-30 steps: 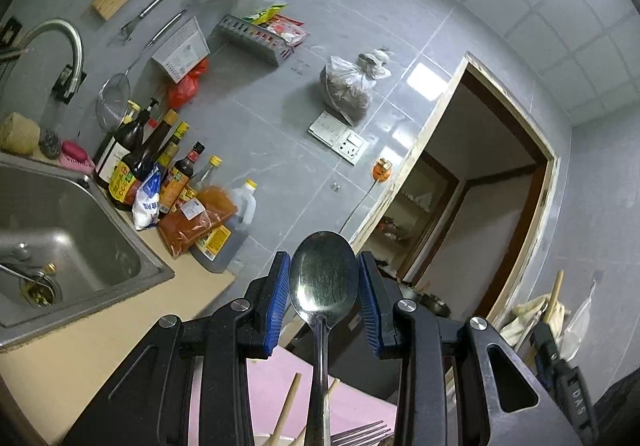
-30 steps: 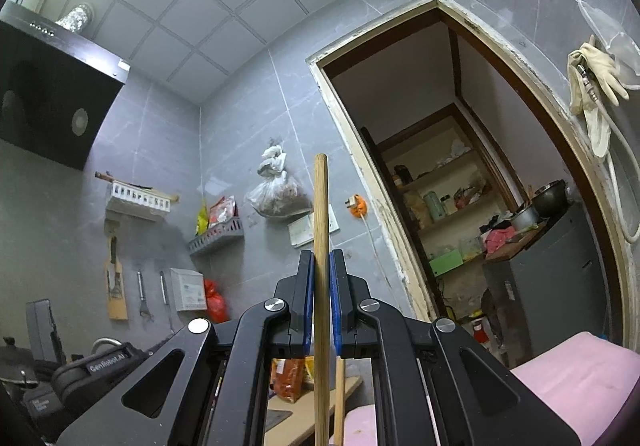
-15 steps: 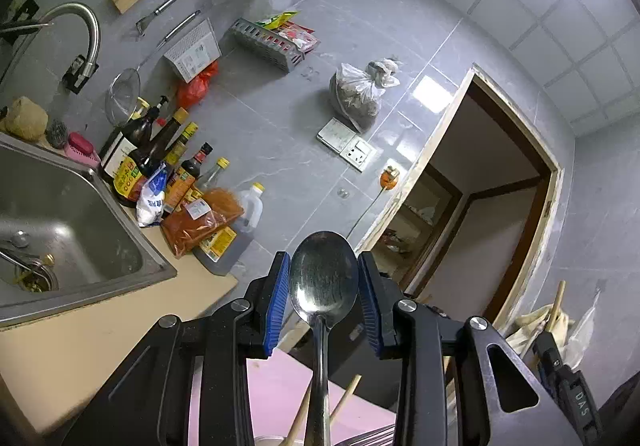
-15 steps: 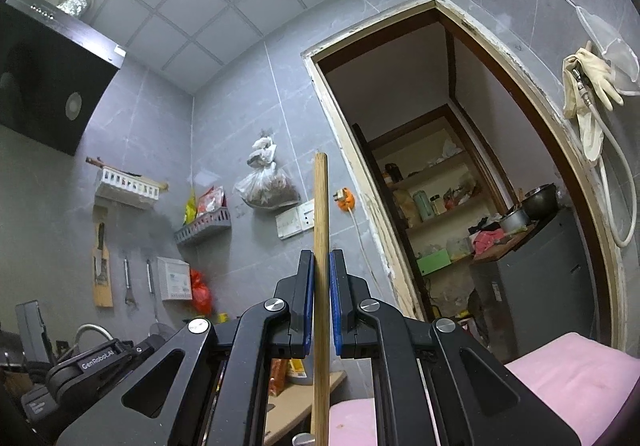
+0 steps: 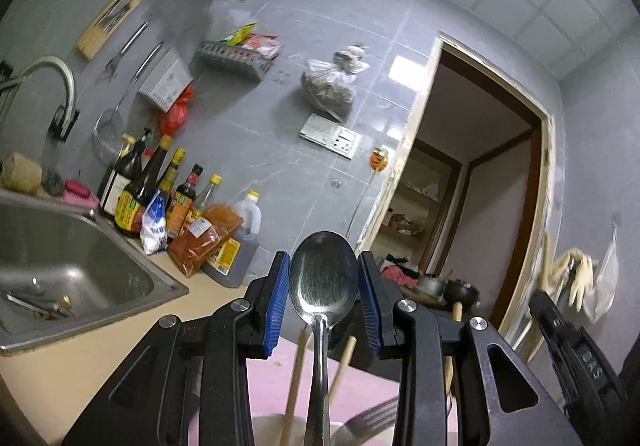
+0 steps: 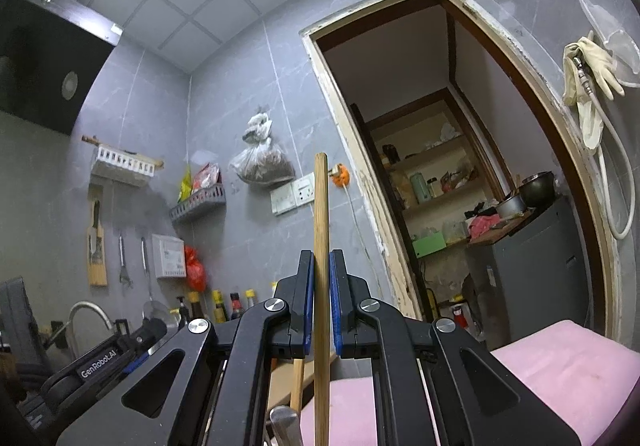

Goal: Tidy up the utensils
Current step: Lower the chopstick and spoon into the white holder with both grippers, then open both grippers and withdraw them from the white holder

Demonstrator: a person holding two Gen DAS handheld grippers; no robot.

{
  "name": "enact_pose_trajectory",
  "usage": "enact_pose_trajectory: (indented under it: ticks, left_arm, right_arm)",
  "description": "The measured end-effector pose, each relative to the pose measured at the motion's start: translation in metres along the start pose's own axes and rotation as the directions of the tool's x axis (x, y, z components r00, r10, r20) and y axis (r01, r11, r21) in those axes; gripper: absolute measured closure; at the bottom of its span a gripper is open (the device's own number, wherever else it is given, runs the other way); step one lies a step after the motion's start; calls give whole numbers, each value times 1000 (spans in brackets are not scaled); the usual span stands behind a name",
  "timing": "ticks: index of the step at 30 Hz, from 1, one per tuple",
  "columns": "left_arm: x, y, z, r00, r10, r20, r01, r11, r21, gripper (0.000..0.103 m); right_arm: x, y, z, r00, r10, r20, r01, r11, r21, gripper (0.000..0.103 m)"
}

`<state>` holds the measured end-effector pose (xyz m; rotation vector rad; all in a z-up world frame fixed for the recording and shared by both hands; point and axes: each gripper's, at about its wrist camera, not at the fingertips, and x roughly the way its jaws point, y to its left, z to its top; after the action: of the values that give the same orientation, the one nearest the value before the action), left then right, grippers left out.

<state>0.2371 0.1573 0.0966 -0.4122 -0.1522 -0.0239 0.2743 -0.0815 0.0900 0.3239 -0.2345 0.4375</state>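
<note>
From the left wrist, the left gripper [image 5: 323, 300] clamps an upright metal spoon [image 5: 322, 278] beside the sink [image 5: 80, 278]. From the right wrist, the right gripper [image 6: 321, 302] pinches a vertical wooden chopstick [image 6: 321, 246] above the pink mat [image 6: 560, 362].

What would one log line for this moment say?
left gripper: holds spoon upright | right gripper: shut on chopstick
</note>
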Motion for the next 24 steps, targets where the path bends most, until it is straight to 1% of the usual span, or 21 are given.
enact_pose_trajectory:
  ticks: [2, 6, 8, 10, 12, 14, 16, 17, 18, 20, 22, 24]
  left_arm:
    - [-3, -5, -5, 1000, -4, -14, 5, 999, 37, 73]
    - [-6, -5, -7, 999, 3, -37, -1, 999, 52, 73]
    - [-6, -6, -10, 998, 2, -67, 2, 998, 58, 73]
    - [-5, -7, -12, 994, -18, -107, 25, 997, 68, 73]
    - [-6, -7, -12, 991, -27, -132, 38, 996, 82, 73]
    - [-6, -6, -13, 983, -47, -175, 63, 994, 87, 72]
    - [-9, -3, -13, 977, -57, -207, 74, 994, 75, 69]
    - [-10, -2, -13, 974, -57, -218, 74, 995, 70, 65]
    - [-11, -1, -14, 971, -58, -232, 75, 995, 63, 63]
    - [-14, 0, -13, 966, -60, -250, 76, 995, 57, 62]
    - [-17, 0, -12, 964, -65, -256, 80, 996, 50, 60]
    - [-21, -2, -9, 965, -68, -254, 85, 995, 56, 50]
  right_arm:
    - [0, 1, -2, 1000, 4, -14, -4, 1000, -10, 97]
    - [-1, 2, -8, 999, 13, -46, -14, 999, -30, 97]
    - [-1, 2, -11, 997, 18, -72, -20, 999, -35, 97]
    - [0, 3, -12, 995, 24, -96, -28, 999, -44, 97]
    - [1, 3, -12, 992, 36, -119, -41, 998, -40, 97]
    - [0, 4, -11, 989, 46, -140, -53, 997, -47, 96]
    - [-2, 5, -12, 983, 58, -171, -70, 995, -66, 95]
    - [-3, 5, -13, 981, 62, -185, -76, 994, -72, 93]
    - [-5, 6, -15, 978, 64, -200, -81, 994, -76, 86]
    - [-7, 6, -16, 974, 75, -215, -92, 993, -70, 76]
    - [-10, 7, -15, 971, 84, -222, -101, 993, -66, 76]
    - [-13, 9, -14, 971, 88, -223, -106, 992, -73, 76]
